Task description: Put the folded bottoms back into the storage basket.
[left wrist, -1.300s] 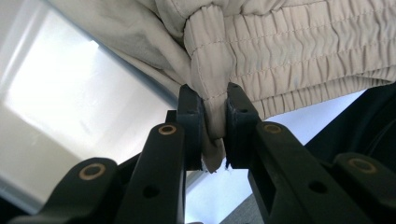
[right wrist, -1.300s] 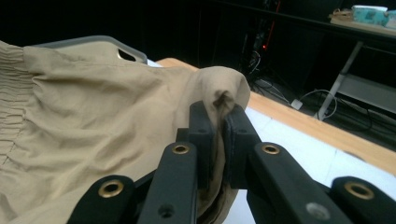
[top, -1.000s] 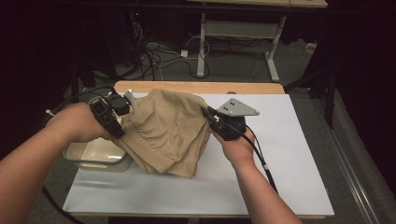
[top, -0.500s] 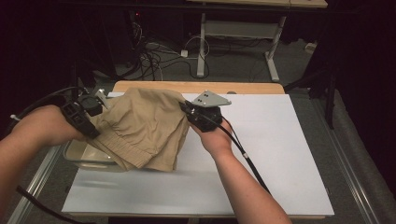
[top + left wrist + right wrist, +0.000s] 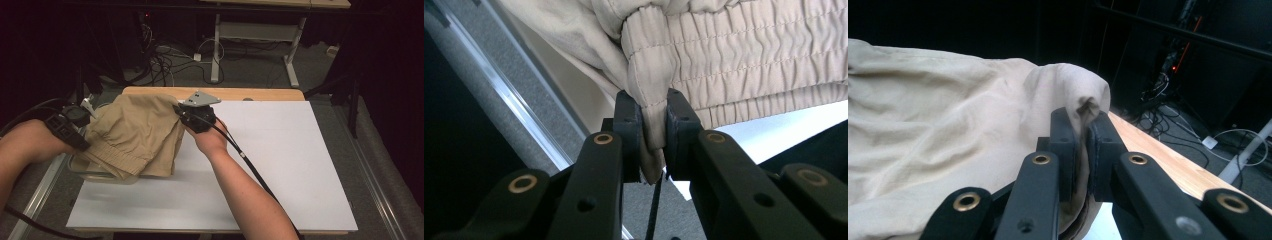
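Note:
A pair of tan shorts [image 5: 132, 134] with an elastic waistband [image 5: 744, 60] hangs folded between both grippers, over the left part of the white table [image 5: 280, 165]. My left gripper [image 5: 80, 131] is shut on the waistband edge at the left, the cloth pinched between its pads [image 5: 654, 135]. My right gripper [image 5: 181, 114] is shut on the far right corner of the tan shorts [image 5: 948, 130], near the table's back edge. The lower part of the shorts drapes over a clear plastic bin [image 5: 95, 172] at the table's left edge.
A wooden strip [image 5: 250, 93] runs along the table's back edge. Cables [image 5: 165, 60] and desk legs [image 5: 216, 50] lie on the floor behind. A metal rail [image 5: 35, 200] runs along the left side of the table. A black cable [image 5: 250, 165] trails from the right gripper.
Both grippers have carried the shorts left and toward the back of the table. The cloth now hangs partly beyond the table's left edge, over the bin.

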`<state>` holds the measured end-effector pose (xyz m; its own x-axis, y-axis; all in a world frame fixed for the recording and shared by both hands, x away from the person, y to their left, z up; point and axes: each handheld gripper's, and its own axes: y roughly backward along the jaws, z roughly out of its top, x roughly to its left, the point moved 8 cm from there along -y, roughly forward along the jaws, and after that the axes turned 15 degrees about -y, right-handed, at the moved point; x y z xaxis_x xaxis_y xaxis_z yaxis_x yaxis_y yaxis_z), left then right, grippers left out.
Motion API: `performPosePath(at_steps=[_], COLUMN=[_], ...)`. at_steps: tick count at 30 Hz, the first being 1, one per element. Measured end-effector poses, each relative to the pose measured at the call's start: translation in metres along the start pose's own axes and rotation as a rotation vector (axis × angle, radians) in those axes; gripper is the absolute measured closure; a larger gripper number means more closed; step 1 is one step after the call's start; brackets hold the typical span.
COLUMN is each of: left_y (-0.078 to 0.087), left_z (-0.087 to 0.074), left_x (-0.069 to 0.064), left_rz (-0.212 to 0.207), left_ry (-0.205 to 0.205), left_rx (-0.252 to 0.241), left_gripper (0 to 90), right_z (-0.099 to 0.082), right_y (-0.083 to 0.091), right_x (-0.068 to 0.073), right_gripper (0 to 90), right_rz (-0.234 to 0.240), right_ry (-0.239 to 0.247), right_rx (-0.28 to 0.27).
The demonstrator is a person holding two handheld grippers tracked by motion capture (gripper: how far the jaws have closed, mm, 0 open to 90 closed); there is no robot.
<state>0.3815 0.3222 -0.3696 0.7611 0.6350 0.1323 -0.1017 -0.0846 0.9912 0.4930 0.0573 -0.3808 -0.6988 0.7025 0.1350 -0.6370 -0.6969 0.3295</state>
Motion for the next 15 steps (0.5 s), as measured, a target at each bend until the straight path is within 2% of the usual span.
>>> performPosePath(at_steps=[5, 10, 15], left_y=[-0.005, -0.001, -0.005], left_z=[-0.007, -0.015, -0.027], left_x=[0.006, 0.012, 0.018], left_rz=[-0.005, 0.01, 0.017], left_ry=[0.022, 0.047, 0.074], left_rx=[-0.008, -0.019, -0.024], left_gripper=[78.0, 78.0, 78.0], right_z=[0.001, 0.005, 0.011], right_y=[-0.014, -0.027, -0.044], right_x=[0.003, 0.007, 0.016], right_gripper=[85.1, 85.2, 85.1], right_rz=[0.007, 0.013, 0.028], right_ry=[0.013, 0.012, 0.022], right_rx=[0.007, 0.008, 0.013])
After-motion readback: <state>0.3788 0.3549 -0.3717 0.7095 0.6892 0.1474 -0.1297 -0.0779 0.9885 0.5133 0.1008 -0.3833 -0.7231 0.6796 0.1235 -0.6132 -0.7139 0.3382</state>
